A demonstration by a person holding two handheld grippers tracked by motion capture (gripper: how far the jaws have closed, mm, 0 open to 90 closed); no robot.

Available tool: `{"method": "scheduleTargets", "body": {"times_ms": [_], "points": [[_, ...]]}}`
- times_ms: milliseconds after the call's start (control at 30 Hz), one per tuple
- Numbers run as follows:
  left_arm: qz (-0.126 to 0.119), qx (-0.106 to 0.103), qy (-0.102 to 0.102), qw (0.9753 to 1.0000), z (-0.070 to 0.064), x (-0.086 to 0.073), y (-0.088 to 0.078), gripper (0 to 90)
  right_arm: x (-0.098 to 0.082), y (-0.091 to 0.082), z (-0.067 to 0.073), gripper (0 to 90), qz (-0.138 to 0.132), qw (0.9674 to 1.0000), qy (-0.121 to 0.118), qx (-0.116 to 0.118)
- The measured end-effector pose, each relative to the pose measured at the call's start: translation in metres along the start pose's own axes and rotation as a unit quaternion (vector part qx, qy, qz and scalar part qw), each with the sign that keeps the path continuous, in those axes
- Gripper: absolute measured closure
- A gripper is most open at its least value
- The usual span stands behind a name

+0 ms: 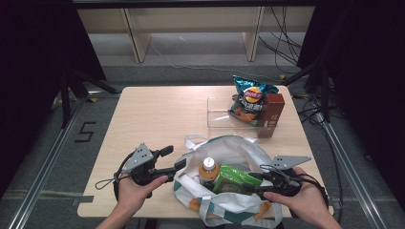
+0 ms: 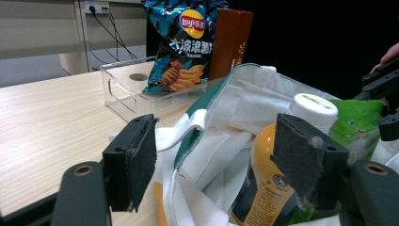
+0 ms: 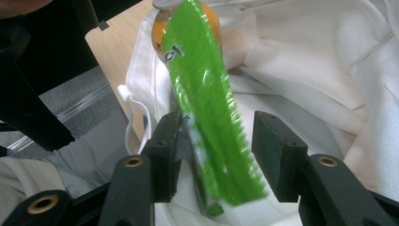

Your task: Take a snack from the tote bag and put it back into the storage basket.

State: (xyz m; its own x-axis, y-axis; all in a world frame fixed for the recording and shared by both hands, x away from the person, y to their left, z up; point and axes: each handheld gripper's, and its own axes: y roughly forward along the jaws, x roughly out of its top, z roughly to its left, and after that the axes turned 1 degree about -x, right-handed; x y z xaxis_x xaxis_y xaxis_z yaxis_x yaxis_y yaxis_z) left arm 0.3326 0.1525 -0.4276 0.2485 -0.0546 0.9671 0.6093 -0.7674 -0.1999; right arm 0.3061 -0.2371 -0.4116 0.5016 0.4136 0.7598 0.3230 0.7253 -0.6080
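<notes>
A: Item 1, right gripper [image 3: 216,155]?
B: Low on the right of the high view, at the bag's [image 1: 239,148] right rim. In its own view the green packet [image 3: 207,113] stands between the 2 jaws. It lies against the left pad; a gap shows at the right pad. Jaws half apart, not clamped.

A: Item 2, green packet, location?
B: Inside the white and teal cloth bag, tilted, just beside the bottle [image 1: 208,171]. The bag sits at the near edge of the table [image 1: 153,114].

A: Item 3, bottle?
B: Orange, white cap, upright in the bag, left of the packet.

A: Item 4, left gripper [image 1: 173,159]?
B: At the bag's left rim. Its own view shows jaws wide apart, with bag cloth and the bottle ahead between them; neither pad presses on anything.

A: Item 5, far stock?
B: 1 clear tray [image 1: 224,119] at the table's far right, holding a chips bag [image 1: 250,98]; a brown box [image 1: 272,114] stands upright by its right side.
</notes>
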Motion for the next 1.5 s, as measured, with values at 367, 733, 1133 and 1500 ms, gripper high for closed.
{"method": "scheduleTargets", "body": {"times_ms": [367, 733, 1133, 1500], "points": [[0.001, 0.0, -0.001, 1.0, 0.0, 0.0, 0.0, 30.2, -0.001, 0.002, -0.001, 63.7, 0.009, 0.9995, -0.013, -0.026], [0.002, 0.0, -0.002, 1.0, 0.0, 0.0, 0.001, 30.2, 0.0, 0.0, -0.001, 74.5, -0.001, 0.9993, -0.023, -0.03], [0.003, 0.0, -0.001, 1.0, 0.0, 0.0, 0.001, 30.2, 0.002, 0.001, 0.0, 88.5, 0.003, 0.9959, -0.07, -0.057], [0.001, 0.001, -0.002, 1.0, 0.001, 0.0, 0.0, 30.2, 0.009, -0.005, 0.007, 90.0, -0.006, 0.9914, -0.108, -0.073]]}}
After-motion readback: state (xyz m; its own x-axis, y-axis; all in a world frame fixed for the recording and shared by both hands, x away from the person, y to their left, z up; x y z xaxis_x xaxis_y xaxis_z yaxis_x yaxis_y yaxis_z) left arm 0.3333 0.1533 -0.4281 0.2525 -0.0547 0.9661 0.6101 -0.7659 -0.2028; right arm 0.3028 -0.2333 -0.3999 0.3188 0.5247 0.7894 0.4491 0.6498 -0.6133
